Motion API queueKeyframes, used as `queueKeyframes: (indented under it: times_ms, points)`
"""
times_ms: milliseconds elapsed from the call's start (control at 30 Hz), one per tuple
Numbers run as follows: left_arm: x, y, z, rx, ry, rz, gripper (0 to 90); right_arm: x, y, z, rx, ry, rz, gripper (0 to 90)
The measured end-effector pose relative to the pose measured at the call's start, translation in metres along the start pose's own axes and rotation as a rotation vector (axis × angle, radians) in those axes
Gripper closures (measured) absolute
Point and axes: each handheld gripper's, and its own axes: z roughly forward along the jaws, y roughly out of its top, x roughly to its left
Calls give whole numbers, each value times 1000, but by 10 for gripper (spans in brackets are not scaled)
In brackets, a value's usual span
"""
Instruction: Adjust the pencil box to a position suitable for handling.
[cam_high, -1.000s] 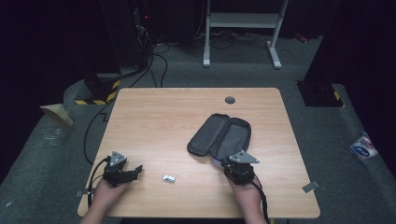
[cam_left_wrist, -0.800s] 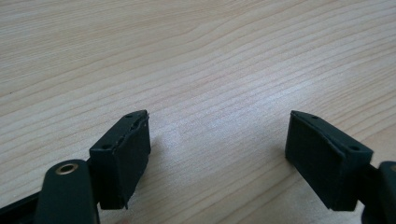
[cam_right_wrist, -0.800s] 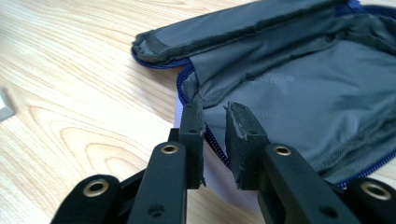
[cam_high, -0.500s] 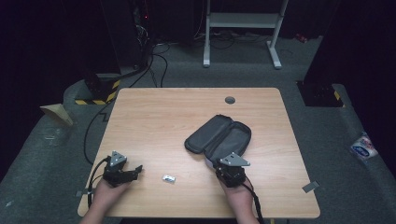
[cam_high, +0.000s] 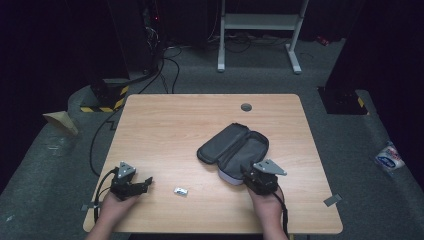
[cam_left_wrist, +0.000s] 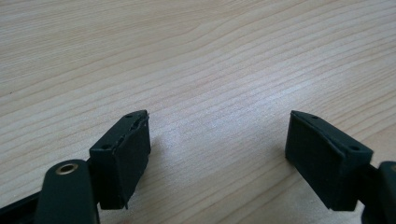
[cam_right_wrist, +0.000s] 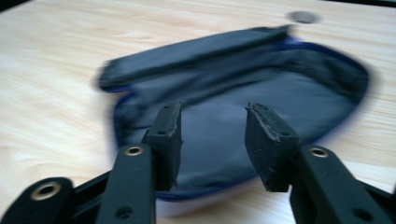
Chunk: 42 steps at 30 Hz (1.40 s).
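- On the wooden table (cam_high: 165, 125), the open case (cam_high: 234, 149) lies right of the middle, its two halves spread flat with the grey lining up. I think it lies open so that something can go inside.
- At the near end of the case hangs the right gripper (cam_right_wrist: 212, 140). Its jaws have just been opening; they stand partly apart over the lining with nothing between them, and the pads do not press the case. It seems that the rim is now released.
- Near the front left corner rests the left gripper (cam_left_wrist: 217, 149), well apart from the case. Its jaws are wide open over bare wood and hold nothing; probably it waits for its turn.
- Between the two hands lies a small silver thing (cam_high: 180, 190), alone and untouched, too small to identify. Perhaps it belongs in the case.
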Motion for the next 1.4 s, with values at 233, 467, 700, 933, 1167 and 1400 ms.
queueKeyframes:
  times_ms: [233,467,700,933,1167,1400]
  points:
    - [0,0,0,0,0,0,224,-30,-7,-3,-1,-102,73,457]
    - [0,0,0,0,0,0,224,-31,-12,3,24,-72,89,472]
    - [0,0,0,0,-1,-1,224,-23,-14,9,42,-46,79,470]
    - [0,0,0,0,-4,2,225,-5,-13,12,47,-11,43,466]
    - [0,0,0,0,-6,1,226,16,-11,15,47,37,3,466]
    - [0,0,0,0,-7,2,226,33,-11,18,47,72,-32,466]
